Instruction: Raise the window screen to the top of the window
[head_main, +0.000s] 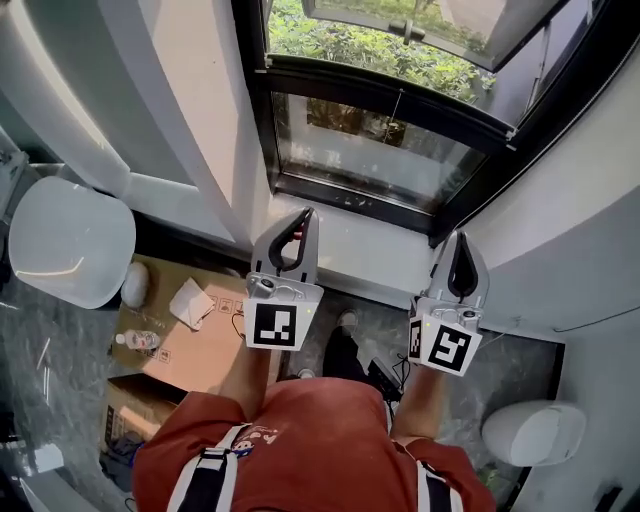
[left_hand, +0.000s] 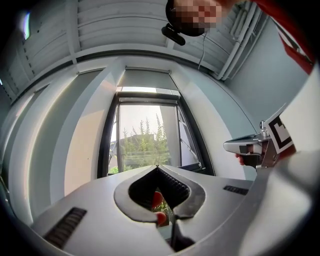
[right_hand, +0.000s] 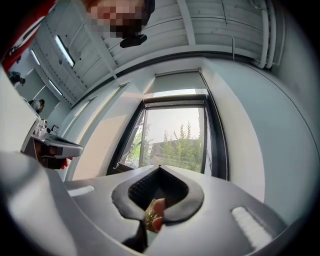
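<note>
My left gripper (head_main: 303, 214) and right gripper (head_main: 462, 239), both pressed together and empty, point at the window (head_main: 380, 150) ahead; raising its screen looks yet to start.

Window (head_main: 372, 150) top past upper edge

Window screen (left_hand: 147, 80): pale grey flat panel, sits at the head of the white recess (left_hand: 82, 145), level. Its bottom edge is just above the top of the frame, so it covers none of the glass.

Window (right_hand: 175, 137): tall, narrow, black frame, set deep in the recess. Upper sash (head_main: 400, 20) is swung open outward. Lower pane (head_main: 370, 155) sits below a black crossbar and is closed, with glare on the glass. Greenery (head_main: 340, 45) is visible outside through the opening.
</note>
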